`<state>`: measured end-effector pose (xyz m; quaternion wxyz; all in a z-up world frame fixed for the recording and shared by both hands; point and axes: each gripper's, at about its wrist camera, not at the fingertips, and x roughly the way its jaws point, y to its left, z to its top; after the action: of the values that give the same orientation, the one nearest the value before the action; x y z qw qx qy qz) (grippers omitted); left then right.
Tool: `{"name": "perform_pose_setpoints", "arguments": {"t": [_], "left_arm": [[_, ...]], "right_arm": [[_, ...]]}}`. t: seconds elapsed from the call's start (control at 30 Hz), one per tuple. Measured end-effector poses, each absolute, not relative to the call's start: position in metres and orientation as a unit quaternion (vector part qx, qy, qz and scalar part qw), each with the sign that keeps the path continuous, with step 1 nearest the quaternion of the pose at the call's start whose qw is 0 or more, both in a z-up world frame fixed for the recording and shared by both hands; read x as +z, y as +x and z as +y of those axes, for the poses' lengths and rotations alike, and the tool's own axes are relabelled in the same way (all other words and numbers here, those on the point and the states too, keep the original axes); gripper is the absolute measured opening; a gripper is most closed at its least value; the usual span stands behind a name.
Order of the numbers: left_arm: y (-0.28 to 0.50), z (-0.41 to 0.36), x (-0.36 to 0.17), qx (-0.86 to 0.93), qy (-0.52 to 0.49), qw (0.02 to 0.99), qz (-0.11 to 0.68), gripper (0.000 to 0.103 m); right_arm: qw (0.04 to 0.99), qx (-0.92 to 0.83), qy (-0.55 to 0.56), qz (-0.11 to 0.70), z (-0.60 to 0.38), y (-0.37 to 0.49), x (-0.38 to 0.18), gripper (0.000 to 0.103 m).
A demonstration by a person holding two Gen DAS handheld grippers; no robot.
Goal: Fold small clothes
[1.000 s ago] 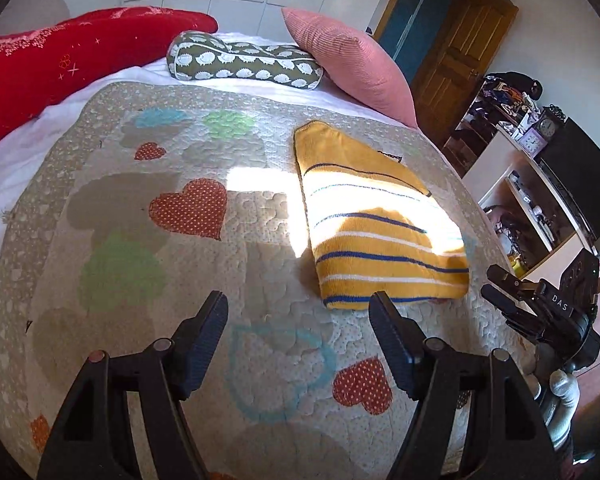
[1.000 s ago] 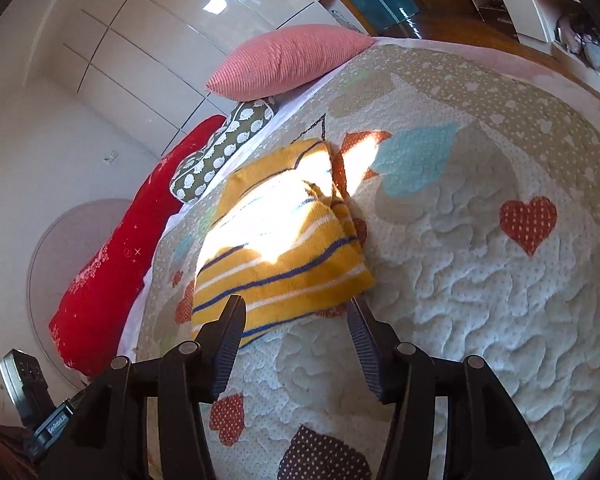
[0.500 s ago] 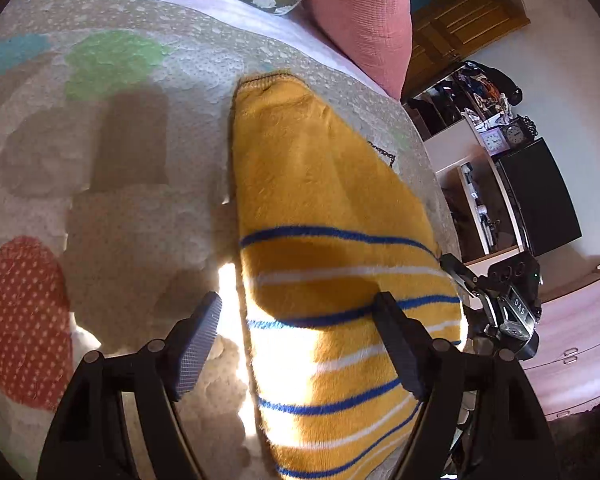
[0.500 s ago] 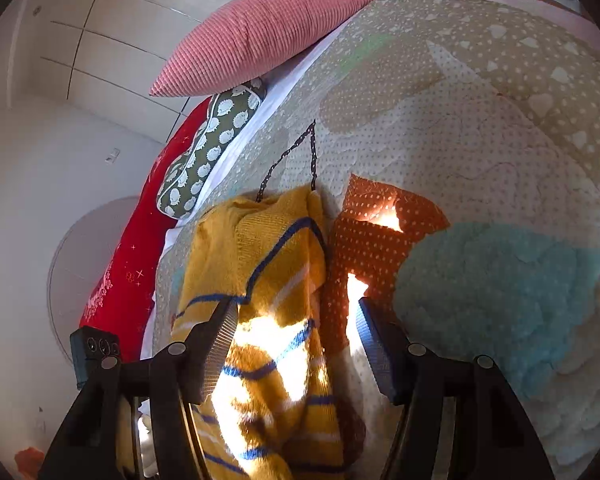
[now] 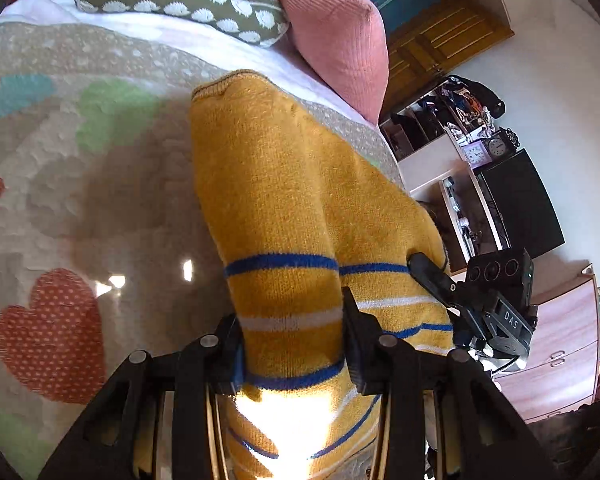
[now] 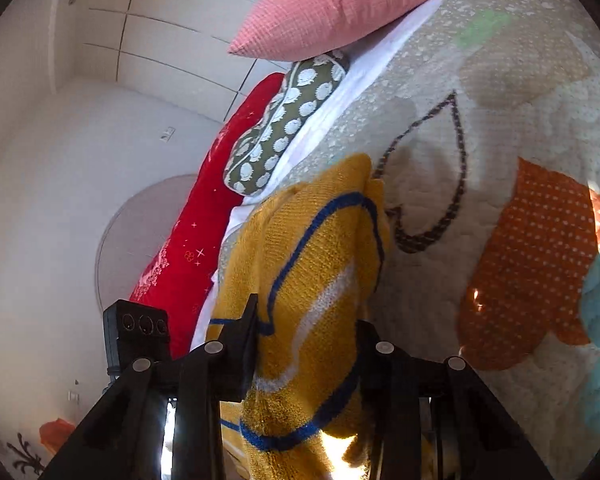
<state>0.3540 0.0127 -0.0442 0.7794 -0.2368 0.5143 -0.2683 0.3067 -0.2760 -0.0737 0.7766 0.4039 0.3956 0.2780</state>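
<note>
A yellow knitted sweater (image 5: 284,184) with blue and white stripes lies on the heart-patterned quilt (image 5: 60,184). My left gripper (image 5: 294,344) has a bunched fold of its striped edge filling the gap, and its jaws are closing, with the pads pressing on the cloth. My right gripper (image 6: 306,344) is closing the same way on the sweater (image 6: 312,264) at its other near corner, with cloth squeezed between the pads. In the left wrist view the right gripper (image 5: 424,268) rests against the sweater's right side. The hem under both tools is hidden.
At the head of the bed lie a pink pillow (image 5: 332,28), a green patterned bolster (image 5: 180,0) and a red cushion (image 6: 204,216). Off the bed's right side stand cluttered shelves (image 5: 460,112), a black screen (image 5: 516,204) and a wooden door (image 5: 440,40).
Both grippers moved forward over the quilt onto the sweater's near edge. Their jaws narrowed from wide apart to gripping bunched cloth, and the sweater now humps up between them.
</note>
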Motion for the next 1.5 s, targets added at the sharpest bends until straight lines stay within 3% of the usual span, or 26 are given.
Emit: {"name": "perform_pose_setpoints", "arguments": {"t": [0.17,0.3,0.57,0.77,0.87,0.93,1.0,1.07,1.17,1.37,1.5], "left_arm": [[0.366,0.044,-0.047,-0.166,-0.219,0.806,0.525,0.045],[0.360,0.065,-0.070,-0.120,-0.202,0.810,0.538,0.045],[0.288,0.062,-0.058,-0.120,-0.182,0.846,0.487,0.049],[0.249,0.057,-0.060,-0.100,-0.149,0.860,0.478,0.051],[0.219,0.056,-0.035,-0.076,-0.107,0.891,0.436,0.051],[0.194,0.053,-0.015,-0.044,-0.071,0.915,0.396,0.056],[0.167,0.047,0.002,-0.011,-0.038,0.939,0.343,0.078],[0.138,0.041,0.015,0.019,-0.022,0.955,0.295,0.091],[0.109,0.034,0.029,0.038,-0.021,0.967,0.251,0.102],[0.062,0.019,0.043,0.052,0.004,0.974,0.220,0.103],[0.040,0.016,0.045,0.030,-0.007,0.969,0.246,0.103]], "right_arm": [[0.780,0.290,0.380,0.403,-0.237,0.326,-0.063,0.043],[0.821,0.188,0.284,0.458,-0.214,0.337,-0.087,0.048],[0.887,0.179,0.237,0.352,-0.212,0.257,-0.019,0.046],[0.842,0.192,0.262,0.432,-0.191,0.274,-0.071,0.044],[0.851,0.182,0.255,0.421,-0.197,0.268,-0.072,0.038],[0.863,0.177,0.244,0.405,-0.200,0.249,-0.058,0.041],[0.878,0.163,0.230,0.388,-0.204,0.222,-0.047,0.042],[0.893,0.146,0.208,0.371,-0.206,0.190,-0.039,0.045],[0.908,0.121,0.178,0.359,-0.204,0.147,-0.037,0.051],[0.911,0.068,0.160,0.374,-0.206,0.084,-0.047,0.052],[0.907,0.054,0.164,0.385,-0.205,0.058,-0.051,0.052]]}}
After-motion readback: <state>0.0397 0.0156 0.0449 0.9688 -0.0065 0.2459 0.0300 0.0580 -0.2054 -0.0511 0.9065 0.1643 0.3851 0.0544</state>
